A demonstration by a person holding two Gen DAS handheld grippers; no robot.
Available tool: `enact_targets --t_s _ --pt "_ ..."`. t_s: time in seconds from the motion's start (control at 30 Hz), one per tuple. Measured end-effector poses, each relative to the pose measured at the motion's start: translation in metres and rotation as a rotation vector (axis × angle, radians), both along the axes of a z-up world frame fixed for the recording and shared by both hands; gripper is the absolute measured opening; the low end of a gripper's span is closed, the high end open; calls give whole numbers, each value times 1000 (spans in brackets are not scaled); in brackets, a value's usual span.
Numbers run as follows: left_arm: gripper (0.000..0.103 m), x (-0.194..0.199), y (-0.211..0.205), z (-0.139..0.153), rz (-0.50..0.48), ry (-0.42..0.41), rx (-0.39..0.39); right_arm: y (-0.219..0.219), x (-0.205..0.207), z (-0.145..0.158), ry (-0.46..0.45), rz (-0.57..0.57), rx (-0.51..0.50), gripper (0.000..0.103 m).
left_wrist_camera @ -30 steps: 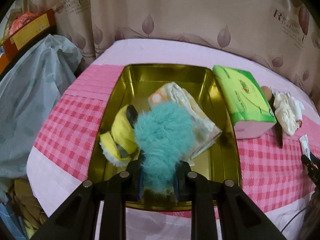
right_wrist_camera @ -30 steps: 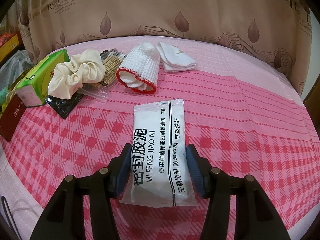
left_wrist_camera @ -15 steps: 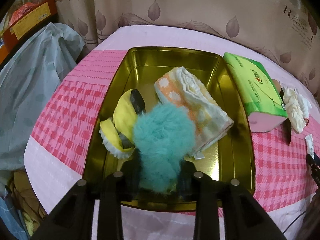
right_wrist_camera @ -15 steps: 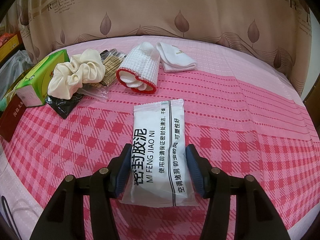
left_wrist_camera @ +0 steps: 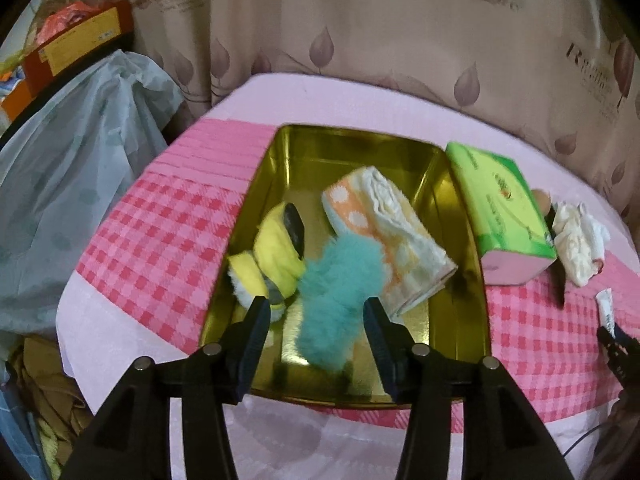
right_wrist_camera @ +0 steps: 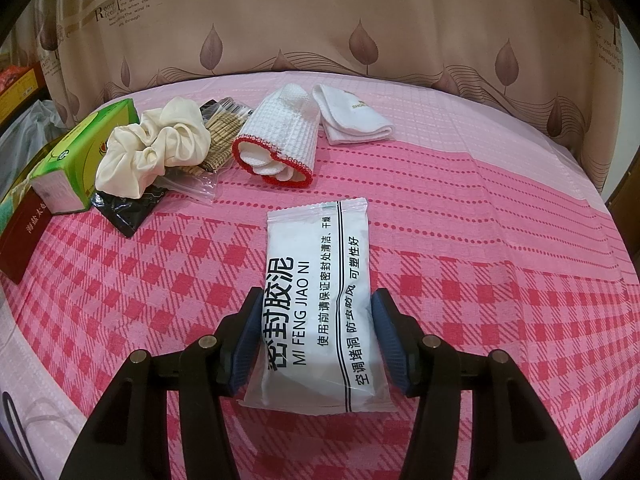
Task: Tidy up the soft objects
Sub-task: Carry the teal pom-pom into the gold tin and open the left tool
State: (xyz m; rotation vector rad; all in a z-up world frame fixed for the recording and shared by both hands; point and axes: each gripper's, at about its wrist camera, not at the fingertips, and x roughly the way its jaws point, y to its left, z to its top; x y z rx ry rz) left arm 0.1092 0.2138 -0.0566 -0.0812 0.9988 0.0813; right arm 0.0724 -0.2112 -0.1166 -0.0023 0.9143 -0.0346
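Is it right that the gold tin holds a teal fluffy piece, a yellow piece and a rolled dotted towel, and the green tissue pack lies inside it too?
Not quite. The left wrist view shows the green tissue pack outside the gold tin, beside its right wall on the cloth. The rest holds.

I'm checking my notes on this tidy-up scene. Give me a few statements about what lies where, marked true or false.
1. The teal fluffy thing lies in the gold tin. True.
2. The left gripper is clamped on the teal fluffy thing. False: its jaws are opening and stand clear of it.
3. The white packet sits between the right gripper pads. True.
4. The cream scrunchie is in the gold tin. False: it lies on the pink cloth beside the green tissue pack.
5. The dotted towel is in the gold tin. True.
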Motion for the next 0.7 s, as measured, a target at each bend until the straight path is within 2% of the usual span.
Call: enact_targets --t_s 0.23,0.37,0.53,0.7 --pt "49 -16 15 18 19 -41 -4 0 1 0 -1 1 0 50" --pt "49 -22 24 22 44 -54 42 0 1 0 -1 1 -8 49" --pt "49 -20 30 19 60 -52 43 5 -3 6 -11 -7 -31 48" --pt "49 -23 36 22 107 -97 87 15 -8 21 -49 -3 -32 47"
